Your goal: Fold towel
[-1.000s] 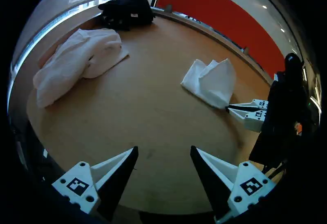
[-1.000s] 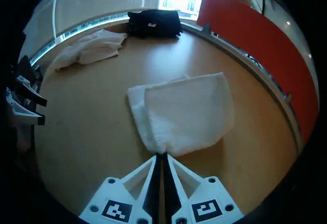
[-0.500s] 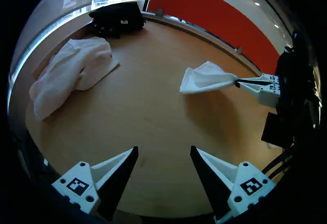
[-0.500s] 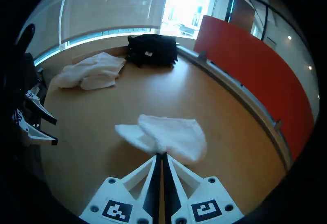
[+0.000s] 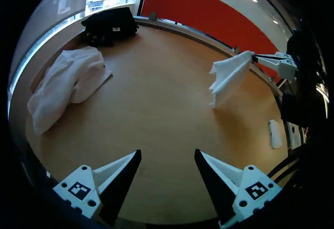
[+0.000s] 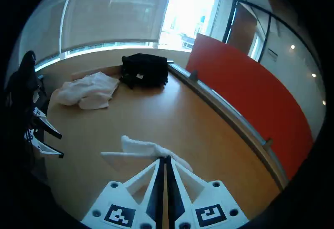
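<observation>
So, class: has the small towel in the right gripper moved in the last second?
Yes. The towel, flat on the wooden table before, now hangs from the right gripper, raised toward the red partition.

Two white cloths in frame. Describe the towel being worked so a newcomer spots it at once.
On the round wooden table, look toward the side edged by the red partition. There a small white towel hangs from the right gripper, pinched at its top edge. Unlike the larger white heap lying by the black bag near the window, it is held up, not resting flat.
</observation>
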`<state>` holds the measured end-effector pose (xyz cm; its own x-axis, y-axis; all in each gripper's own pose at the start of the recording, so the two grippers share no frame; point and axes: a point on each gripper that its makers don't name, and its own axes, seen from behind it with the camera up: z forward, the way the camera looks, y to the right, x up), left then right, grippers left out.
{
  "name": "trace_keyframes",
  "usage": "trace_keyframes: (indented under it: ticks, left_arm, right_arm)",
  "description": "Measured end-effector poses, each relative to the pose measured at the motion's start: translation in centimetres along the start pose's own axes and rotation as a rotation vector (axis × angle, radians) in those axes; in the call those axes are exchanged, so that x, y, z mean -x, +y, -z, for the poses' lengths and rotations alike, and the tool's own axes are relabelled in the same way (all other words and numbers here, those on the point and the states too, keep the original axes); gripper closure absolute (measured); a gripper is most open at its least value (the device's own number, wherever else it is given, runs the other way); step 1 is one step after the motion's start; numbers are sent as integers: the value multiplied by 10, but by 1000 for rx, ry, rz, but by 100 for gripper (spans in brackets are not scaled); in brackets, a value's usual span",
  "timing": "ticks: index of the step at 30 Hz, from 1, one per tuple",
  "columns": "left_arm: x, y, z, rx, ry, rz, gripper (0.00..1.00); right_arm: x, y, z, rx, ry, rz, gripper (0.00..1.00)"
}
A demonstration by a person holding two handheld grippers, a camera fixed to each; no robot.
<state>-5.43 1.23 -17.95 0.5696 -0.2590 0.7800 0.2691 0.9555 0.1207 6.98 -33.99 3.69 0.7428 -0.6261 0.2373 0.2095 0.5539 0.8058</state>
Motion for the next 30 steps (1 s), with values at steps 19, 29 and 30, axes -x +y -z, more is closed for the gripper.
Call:
trace_keyframes:
  ticks: [19, 29, 30]
  left_arm:
    - [-11, 26, -1, 35, 4, -72, 6]
    - [-14, 39, -3, 48, 0, -94, 6]
    - [-14, 40, -4, 49, 0, -96, 6]
  right_arm:
    - [12, 52, 52, 61, -7, -24, 97]
    - [27, 84, 82, 92, -13, -44, 97]
    - [30, 89, 86, 98, -15, -47, 97]
